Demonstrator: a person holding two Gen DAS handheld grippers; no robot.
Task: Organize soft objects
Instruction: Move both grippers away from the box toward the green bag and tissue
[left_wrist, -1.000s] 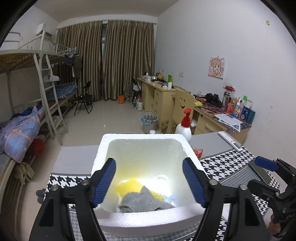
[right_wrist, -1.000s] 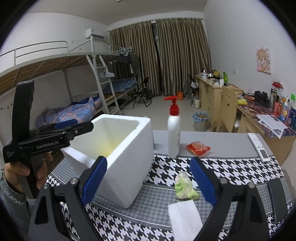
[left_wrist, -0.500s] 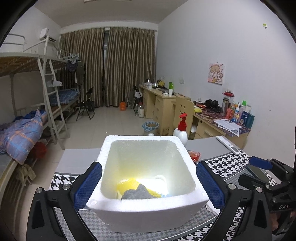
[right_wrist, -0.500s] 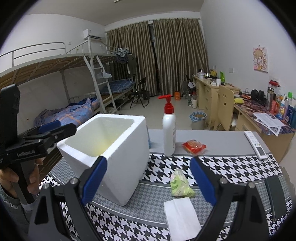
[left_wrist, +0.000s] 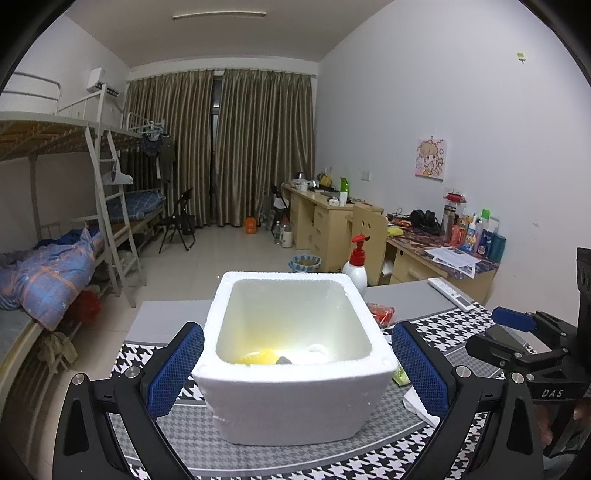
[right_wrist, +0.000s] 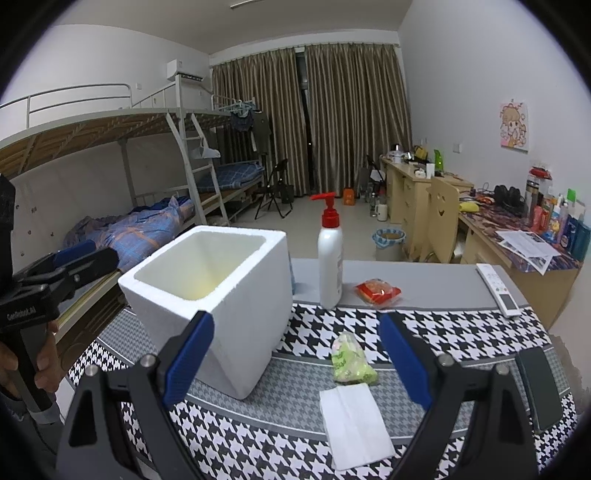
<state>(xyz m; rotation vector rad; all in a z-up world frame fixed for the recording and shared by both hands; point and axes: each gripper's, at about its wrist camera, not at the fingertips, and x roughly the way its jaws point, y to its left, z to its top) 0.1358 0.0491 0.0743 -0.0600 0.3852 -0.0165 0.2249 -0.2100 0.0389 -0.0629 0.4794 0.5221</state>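
Note:
A white foam box (left_wrist: 295, 398) stands on the houndstooth cloth straight ahead of my left gripper (left_wrist: 295, 328). That gripper is open wide, with one blue pad on each side of the box's near wall, touching nothing. Low in the box lie a yellow item (left_wrist: 258, 359), a grey cloth (left_wrist: 284, 360) and something white (left_wrist: 316, 349). My right gripper (right_wrist: 295, 325) is open and empty, to the right of the box (right_wrist: 251, 302). Between its fingers lie a green soft bag (right_wrist: 351, 360) and a folded white tissue (right_wrist: 354, 424) on the cloth.
Behind the bag stand a white pump bottle (right_wrist: 330, 273) with a red top and a red packet (right_wrist: 377, 291). A remote (right_wrist: 496, 288) and a dark phone (right_wrist: 539, 387) lie at the table's right side. A hand holds the left gripper (right_wrist: 85, 262) left of the box.
My left gripper has drawn back out of the box and its jaws have spread wider. The grey cloth stays in the box. The right gripper has hardly moved.

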